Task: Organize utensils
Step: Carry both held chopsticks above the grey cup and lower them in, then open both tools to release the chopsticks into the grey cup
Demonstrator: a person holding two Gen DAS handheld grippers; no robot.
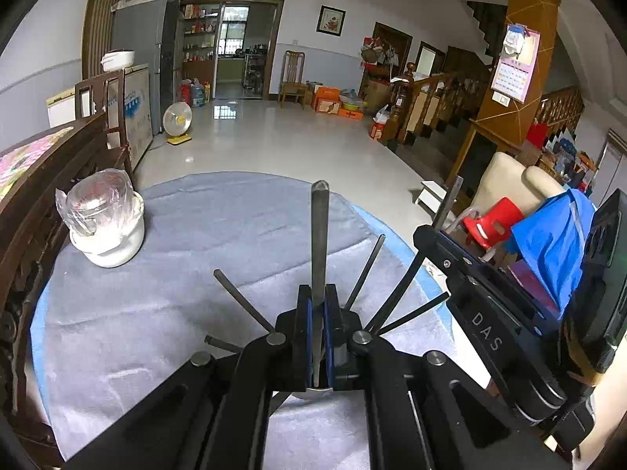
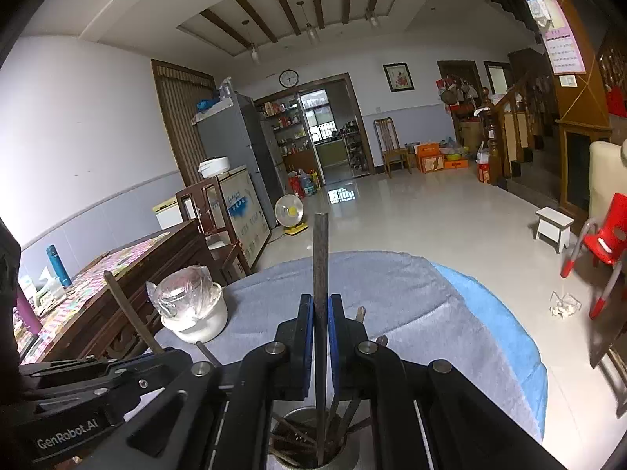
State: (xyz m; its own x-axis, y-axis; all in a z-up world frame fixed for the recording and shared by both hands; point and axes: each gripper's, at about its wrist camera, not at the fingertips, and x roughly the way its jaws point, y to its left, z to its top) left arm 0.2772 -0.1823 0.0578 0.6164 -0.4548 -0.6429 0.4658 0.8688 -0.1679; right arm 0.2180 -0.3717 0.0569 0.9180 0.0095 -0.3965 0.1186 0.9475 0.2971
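Observation:
In the left wrist view my left gripper (image 1: pixel 318 293) is shut on a flat grey metal utensil handle (image 1: pixel 319 231) that points up and away. Several dark utensil handles (image 1: pixel 364 270) fan out from under its fingers. Only a sliver of the metal holder's rim (image 1: pixel 309 391) shows there. In the right wrist view my right gripper (image 2: pixel 321 301) is shut on a dark flat handle (image 2: pixel 320 254) whose lower end reaches into the steel holder cup (image 2: pixel 348 452), which holds several utensils. The left gripper (image 2: pixel 160 352) appears at lower left with its brown handle (image 2: pixel 129 309).
A white pot topped with a clear plastic bag (image 1: pixel 111 231) stands on the grey cloth (image 1: pixel 196 243) of the round table, back left. A dark wooden table (image 2: pixel 117 258) borders the left side. A red plastic chair (image 2: pixel 607 235) and a white stool (image 2: pixel 554 227) stand on the tiled floor to the right.

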